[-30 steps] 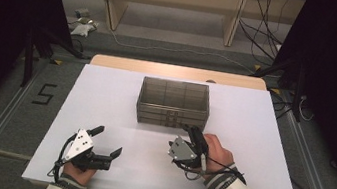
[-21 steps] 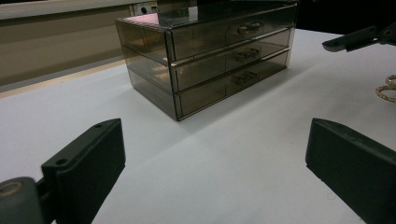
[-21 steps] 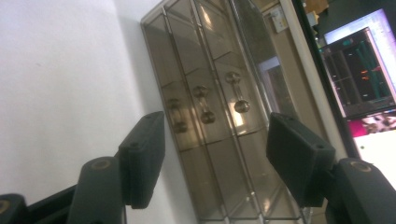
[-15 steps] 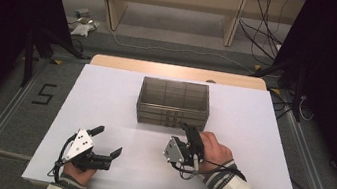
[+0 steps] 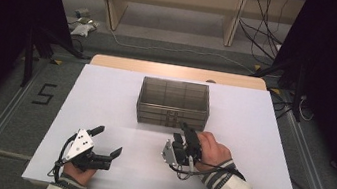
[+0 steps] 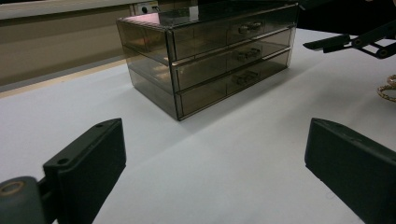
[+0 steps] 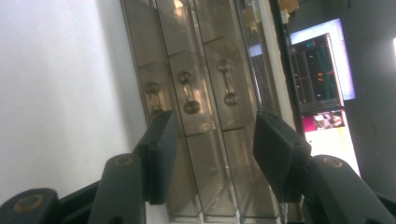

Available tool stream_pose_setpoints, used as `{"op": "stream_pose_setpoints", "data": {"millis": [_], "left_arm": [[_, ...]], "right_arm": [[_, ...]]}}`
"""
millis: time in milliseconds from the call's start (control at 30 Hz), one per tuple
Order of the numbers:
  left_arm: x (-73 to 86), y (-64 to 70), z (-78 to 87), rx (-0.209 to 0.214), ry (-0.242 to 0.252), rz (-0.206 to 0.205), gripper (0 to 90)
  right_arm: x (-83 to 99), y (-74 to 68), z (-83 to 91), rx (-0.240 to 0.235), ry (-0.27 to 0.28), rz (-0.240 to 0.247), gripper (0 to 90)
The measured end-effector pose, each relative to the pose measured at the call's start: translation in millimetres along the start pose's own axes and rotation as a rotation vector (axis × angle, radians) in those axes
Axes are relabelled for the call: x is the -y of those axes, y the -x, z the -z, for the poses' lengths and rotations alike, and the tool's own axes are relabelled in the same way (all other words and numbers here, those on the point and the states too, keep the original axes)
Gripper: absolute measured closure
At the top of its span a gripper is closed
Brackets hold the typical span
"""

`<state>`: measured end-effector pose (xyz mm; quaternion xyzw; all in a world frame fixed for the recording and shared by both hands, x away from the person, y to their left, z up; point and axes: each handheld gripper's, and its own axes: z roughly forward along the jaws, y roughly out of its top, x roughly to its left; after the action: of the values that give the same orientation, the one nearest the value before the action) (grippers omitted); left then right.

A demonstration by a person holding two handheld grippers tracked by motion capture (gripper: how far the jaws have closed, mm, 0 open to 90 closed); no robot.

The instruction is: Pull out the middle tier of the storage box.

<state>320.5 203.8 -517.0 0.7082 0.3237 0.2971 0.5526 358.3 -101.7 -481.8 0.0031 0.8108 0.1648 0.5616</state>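
A smoky see-through box of three drawers (image 5: pixel 174 103) stands mid-table, handles facing the person. My right gripper (image 5: pixel 181 132) is rolled on its side just short of the box front, jaws open and empty. Its own view, turned sideways, shows the drawer fronts (image 7: pixel 205 70) with small dumbbell handles (image 7: pixel 187 91) beyond my right gripper (image 7: pixel 212 154). My left gripper (image 5: pixel 108 140) rests low at the front left, jaws wide apart. From my left gripper (image 6: pixel 215 154) the box (image 6: pixel 210 51) stands well ahead, with nothing between the jaws.
The white table top (image 5: pixel 105 100) ends in a wooden strip (image 5: pixel 180 72) at the back. A bit of gold-coloured chain (image 6: pixel 387 88) lies at the right edge of the left gripper view, under the other gripper's jaw (image 6: pixel 345 42). Cables and shelving stand on the floor beyond.
The right hand has shifted a little left and forward, bringing its gripper closer to the drawer fronts. The left gripper has stayed put.
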Motion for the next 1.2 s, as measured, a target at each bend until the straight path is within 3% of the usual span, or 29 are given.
{"op": "stream_pose_setpoints", "data": {"millis": [433, 600, 733, 967, 1200], "left_arm": [[0.3, 0.4, -0.3, -0.005, 0.005, -0.004, 5.0], [0.3, 0.5, -0.4, -0.004, 0.004, -0.005, 5.0], [0.3, 0.5, -0.5, -0.004, 0.003, -0.004, 5.0], [0.2, 0.8, -2.0, -0.008, -0.014, -0.009, 5.6], [0.1, 0.9, -2.1, -0.007, -0.016, -0.012, 5.6]], "right_arm": [[1.5, -10.9, -9.6, 0.075, -0.039, 0.103, 57.7], [0.7, -16.1, -10.3, 0.103, -0.069, 0.118, 59.9], [-0.4, -18.0, -12.6, 0.124, -0.063, 0.154, 60.7], [-1.8, -20.4, -16.5, 0.135, -0.111, 0.157, 62.1], [-2.7, -22.8, -19.7, 0.149, -0.116, 0.170, 62.5]]}}
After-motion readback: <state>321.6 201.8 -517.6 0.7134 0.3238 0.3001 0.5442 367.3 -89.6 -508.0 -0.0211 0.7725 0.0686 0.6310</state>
